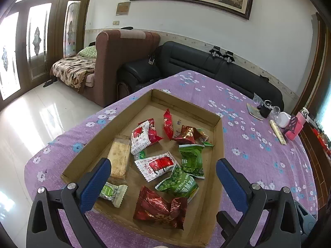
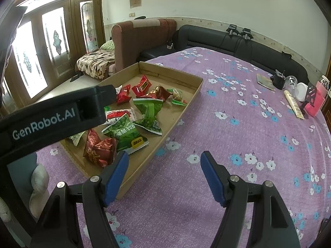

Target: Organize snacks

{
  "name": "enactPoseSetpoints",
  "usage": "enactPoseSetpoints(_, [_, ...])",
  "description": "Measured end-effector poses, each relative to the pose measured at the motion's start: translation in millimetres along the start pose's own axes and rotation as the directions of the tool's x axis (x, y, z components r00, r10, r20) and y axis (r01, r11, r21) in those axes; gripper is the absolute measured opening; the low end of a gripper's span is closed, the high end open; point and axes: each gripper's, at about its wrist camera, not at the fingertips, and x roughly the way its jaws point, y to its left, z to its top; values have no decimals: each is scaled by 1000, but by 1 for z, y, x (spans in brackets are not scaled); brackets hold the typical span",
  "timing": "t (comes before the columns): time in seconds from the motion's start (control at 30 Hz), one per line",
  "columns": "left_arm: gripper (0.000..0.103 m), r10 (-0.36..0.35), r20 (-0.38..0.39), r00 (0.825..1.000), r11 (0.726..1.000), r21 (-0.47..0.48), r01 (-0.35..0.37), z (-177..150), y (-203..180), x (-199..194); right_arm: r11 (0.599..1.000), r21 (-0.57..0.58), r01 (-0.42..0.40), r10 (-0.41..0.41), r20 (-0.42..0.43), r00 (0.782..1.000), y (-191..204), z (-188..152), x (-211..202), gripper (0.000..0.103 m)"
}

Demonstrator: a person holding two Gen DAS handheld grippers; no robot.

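The snack packets [image 1: 163,165] lie loose inside the cardboard tray [image 1: 217,144] on the desk [image 2: 227,124]; they look light, crinkly and slippery, best pinched at a sealed edge. The left gripper [image 1: 163,177] hovers over the tray, jaws apart and empty; the right gripper [image 2: 164,173] gapes just beside the tray's near corner.

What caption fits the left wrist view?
Open left gripper hovering over shallow brown cardboard tray of red and green snack packets on purple floral tablecloth.

purple flowered cloth [image 2: 227,107], red and green packets [image 1: 165,165].

Left wrist close above cardboard tray [image 1: 217,144], right wrist beside it, both facing sofa [image 2: 227,39]
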Motion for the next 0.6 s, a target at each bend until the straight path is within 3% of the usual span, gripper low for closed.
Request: enactPoseSetpoints(0.6, [103,-8,-9,1000,1000,-4,8,-2,-2,3,1000,2,-3,3,-3,1000,0,-3,2,72])
